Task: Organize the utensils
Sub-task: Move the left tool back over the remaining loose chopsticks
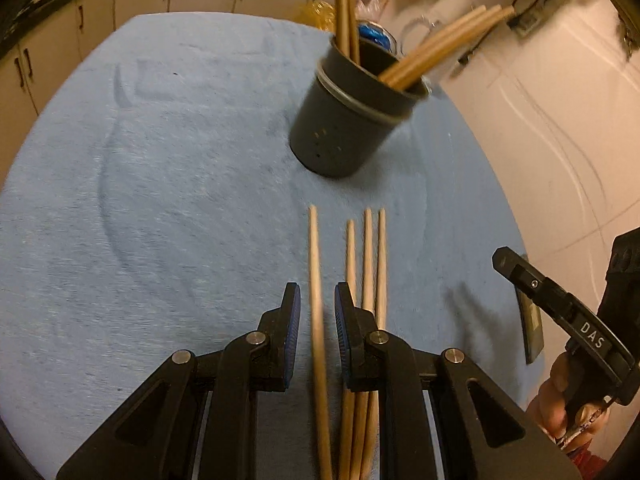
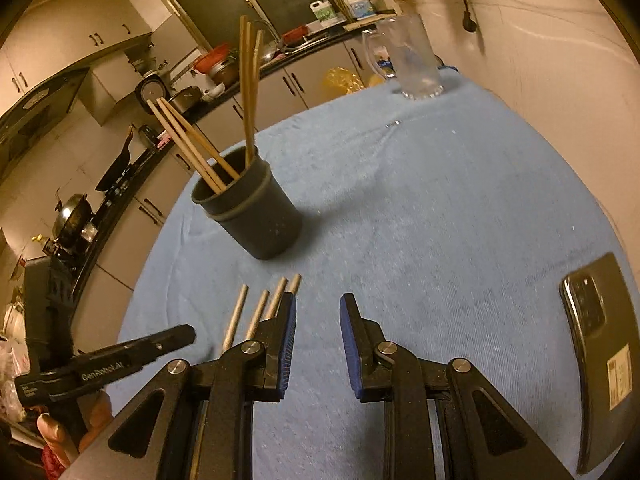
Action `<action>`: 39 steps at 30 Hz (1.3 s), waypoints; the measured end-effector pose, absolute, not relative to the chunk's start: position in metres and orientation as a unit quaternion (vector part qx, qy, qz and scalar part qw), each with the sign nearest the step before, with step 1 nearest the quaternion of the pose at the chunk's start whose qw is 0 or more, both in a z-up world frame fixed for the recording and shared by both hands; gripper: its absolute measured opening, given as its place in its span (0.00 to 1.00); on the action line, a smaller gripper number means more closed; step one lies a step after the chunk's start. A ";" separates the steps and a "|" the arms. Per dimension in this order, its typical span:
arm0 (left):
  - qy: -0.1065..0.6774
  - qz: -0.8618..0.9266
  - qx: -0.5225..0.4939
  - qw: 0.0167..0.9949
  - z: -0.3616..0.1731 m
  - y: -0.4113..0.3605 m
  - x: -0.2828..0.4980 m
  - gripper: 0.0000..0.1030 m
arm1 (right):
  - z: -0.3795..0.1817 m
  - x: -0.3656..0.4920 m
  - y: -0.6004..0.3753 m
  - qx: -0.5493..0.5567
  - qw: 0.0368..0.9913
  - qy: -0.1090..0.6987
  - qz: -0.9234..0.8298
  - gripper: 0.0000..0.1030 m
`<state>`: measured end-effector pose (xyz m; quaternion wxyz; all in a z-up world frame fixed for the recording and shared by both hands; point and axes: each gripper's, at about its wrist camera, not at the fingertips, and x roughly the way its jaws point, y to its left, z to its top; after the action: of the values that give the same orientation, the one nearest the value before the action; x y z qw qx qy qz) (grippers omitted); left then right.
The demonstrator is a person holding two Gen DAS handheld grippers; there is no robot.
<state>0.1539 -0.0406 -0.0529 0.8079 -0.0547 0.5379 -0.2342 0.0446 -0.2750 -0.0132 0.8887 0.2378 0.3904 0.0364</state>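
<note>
A dark round utensil holder (image 1: 346,116) stands on the blue cloth and holds several wooden chopsticks (image 1: 436,50); it also shows in the right wrist view (image 2: 256,216). Several loose chopsticks lie on the cloth in front of it. My left gripper (image 1: 317,312) is open, its jaws astride one chopstick (image 1: 316,280) without touching it. Three more chopsticks (image 1: 368,256) lie just right of its right finger. My right gripper (image 2: 318,320) is open and empty, right of the loose chopsticks (image 2: 256,312).
The table carries a blue cloth (image 1: 160,200). A black phone (image 2: 600,356) lies at the right edge. A clear glass mug (image 2: 412,60) stands at the far corner. Kitchen cabinets and a cluttered counter (image 2: 120,184) run along the left. A pale wall (image 1: 560,120) borders the right.
</note>
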 end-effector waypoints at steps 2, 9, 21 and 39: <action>0.541 -0.237 -0.045 0.805 -0.057 -0.048 0.154 0.16 | -0.017 0.043 -0.275 0.241 0.886 0.395 0.035 0.24; 0.547 -0.212 -0.011 0.810 -0.074 -0.065 0.157 0.07 | -0.017 0.043 -0.270 0.244 0.880 0.405 0.048 0.24; 0.549 -0.172 -0.054 0.816 -0.073 -0.014 0.154 0.06 | -0.030 0.083 -0.236 0.227 0.847 0.477 0.065 0.24; 0.542 -0.184 -0.059 0.818 -0.074 -0.011 0.155 0.07 | -0.048 0.138 -0.184 0.119 0.825 0.552 0.008 0.17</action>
<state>0.1554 -0.0106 -0.0742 0.8179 -0.0585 0.5420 -0.1838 0.1377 -0.1843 -0.0480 0.8255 0.1188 0.5518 0.0083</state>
